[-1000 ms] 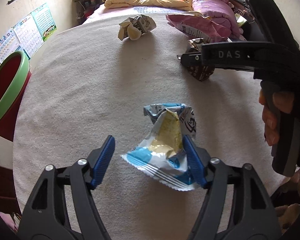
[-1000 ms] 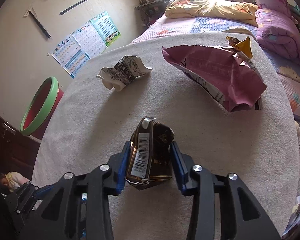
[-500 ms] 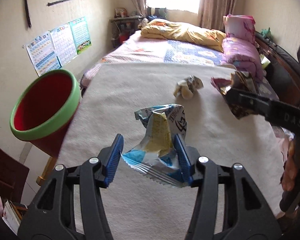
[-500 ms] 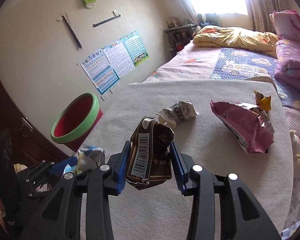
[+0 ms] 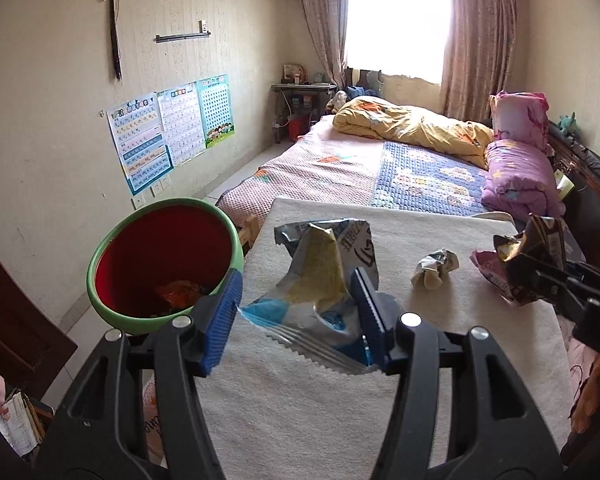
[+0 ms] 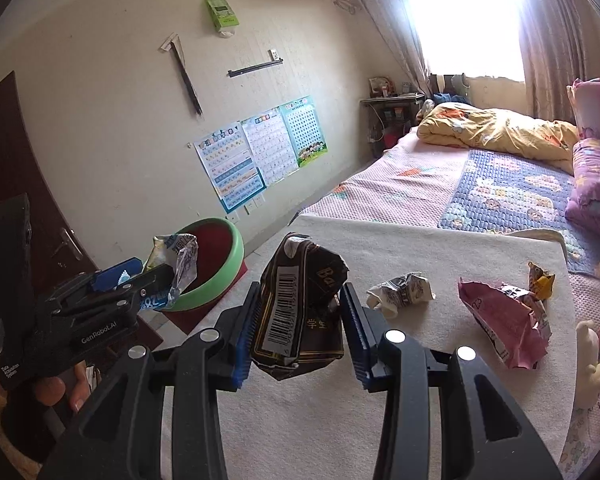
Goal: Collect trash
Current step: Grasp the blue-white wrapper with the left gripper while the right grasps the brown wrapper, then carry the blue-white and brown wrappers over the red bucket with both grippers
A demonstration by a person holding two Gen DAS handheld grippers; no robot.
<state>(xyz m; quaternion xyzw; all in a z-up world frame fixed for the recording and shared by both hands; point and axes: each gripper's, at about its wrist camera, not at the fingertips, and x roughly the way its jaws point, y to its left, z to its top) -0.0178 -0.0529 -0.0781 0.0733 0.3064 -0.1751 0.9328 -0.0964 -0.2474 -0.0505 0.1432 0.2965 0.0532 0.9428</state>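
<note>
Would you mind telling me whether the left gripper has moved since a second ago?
Yes. The left gripper, holding the blue wrapper, has lifted off the table and swung left toward the bin.

My left gripper [image 5: 296, 322] holds a wrapper [image 5: 320, 280] just right of the bin [image 5: 140, 312]. Right gripper [image 6: 298, 330] holds a carton [image 6: 296, 312] over the table [image 6: 340, 420], with crumpled paper [image 6: 402, 294] and a torn bag [image 6: 508, 328] beyond it.

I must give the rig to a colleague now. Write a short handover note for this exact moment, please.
Left gripper: shut on blue snack wrapper, held beside the red-and-green bin.
Right gripper: shut on dark brown wrapper, above the table.
Bin already holds some trash.
Left on the table: crumpled white wrapper, pink bag, small yellow wrapper.
Next, probably: drop both held wrappers into the bin, then fetch the rest.
</note>
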